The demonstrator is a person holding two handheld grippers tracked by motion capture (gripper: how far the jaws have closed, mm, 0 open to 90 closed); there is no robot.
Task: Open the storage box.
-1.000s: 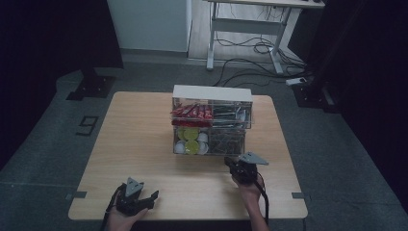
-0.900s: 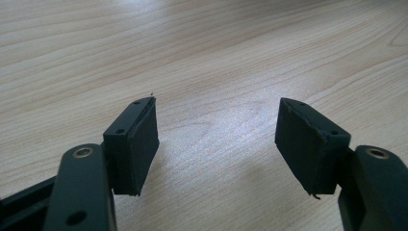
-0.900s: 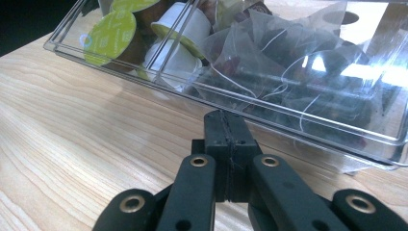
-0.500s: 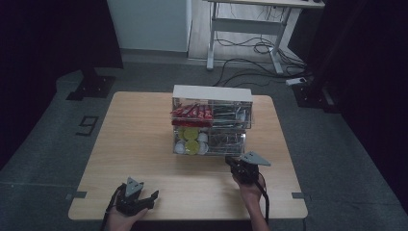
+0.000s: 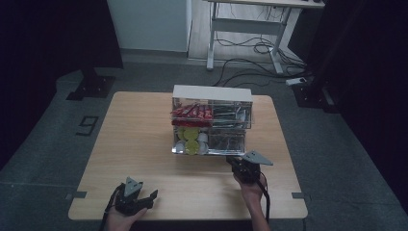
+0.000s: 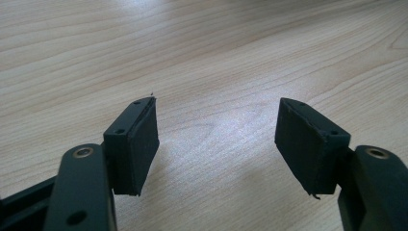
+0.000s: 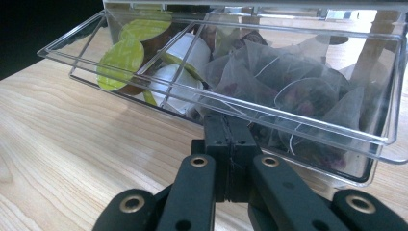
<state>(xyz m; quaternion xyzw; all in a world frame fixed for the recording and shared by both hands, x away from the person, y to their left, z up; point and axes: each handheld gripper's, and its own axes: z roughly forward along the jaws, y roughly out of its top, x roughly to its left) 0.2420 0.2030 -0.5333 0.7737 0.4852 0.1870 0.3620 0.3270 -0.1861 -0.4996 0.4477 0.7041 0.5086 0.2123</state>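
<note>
A clear drawer organiser with a white top stands at the middle of the wooden table. Its lower drawer is pulled out; it holds green-lidded capsules on one side and pyramid tea bags on the other. My right gripper is shut, its tips against the drawer's front wall just under the rim; whether a tab is pinched between them I cannot tell. In the high view the right gripper sits at the drawer's right front corner. My left gripper is open over bare wood, near the table's front left edge.
The upper tier holds red sachets and dark packets. The floor around the table is dark, with a desk frame and cables behind.
</note>
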